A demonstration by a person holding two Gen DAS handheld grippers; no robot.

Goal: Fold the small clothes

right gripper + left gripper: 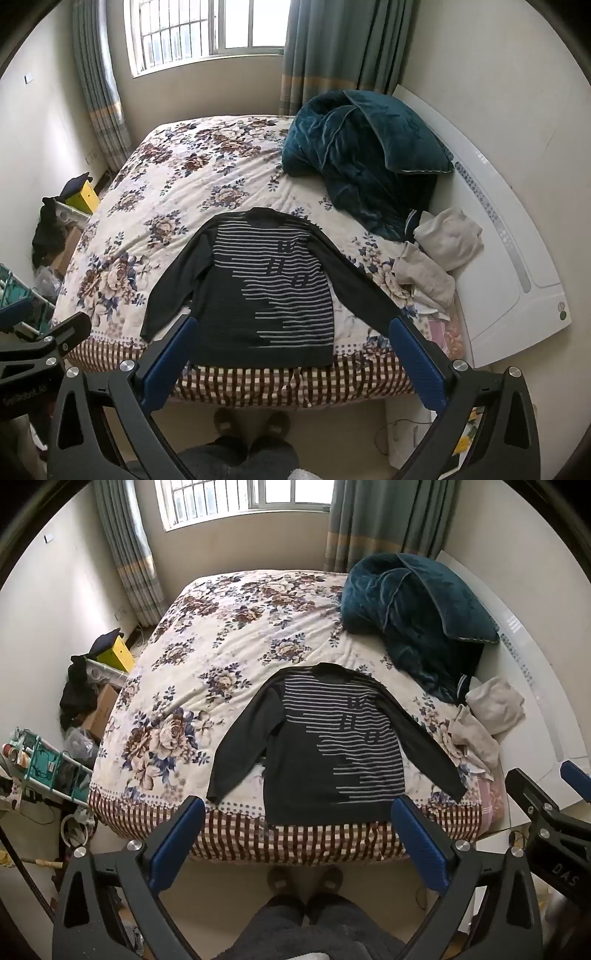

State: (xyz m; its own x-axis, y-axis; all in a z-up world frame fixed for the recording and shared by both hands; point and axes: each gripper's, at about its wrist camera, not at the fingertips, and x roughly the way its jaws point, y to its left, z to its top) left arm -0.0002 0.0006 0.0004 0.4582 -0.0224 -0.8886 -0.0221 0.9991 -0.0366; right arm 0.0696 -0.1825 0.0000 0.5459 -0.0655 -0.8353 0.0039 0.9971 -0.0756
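Observation:
A dark long-sleeved sweater with pale stripes [325,749] lies flat, front up, on the near part of the floral bed [207,653], sleeves spread out and down, hem at the bed's near edge. It also shows in the right wrist view [266,295]. My left gripper [297,812] is open and empty, held above the bed's near edge just short of the hem. My right gripper [293,334] is open and empty, also held in front of the hem. The right gripper's body shows at the left view's right edge [546,823].
A teal blanket [417,620] is heaped at the far right of the bed. Beige clothes [484,716] lie by the white headboard [517,258]. Boxes and clutter [96,686] stand on the floor to the left. The person's slippered feet [306,880] stand at the bed's foot.

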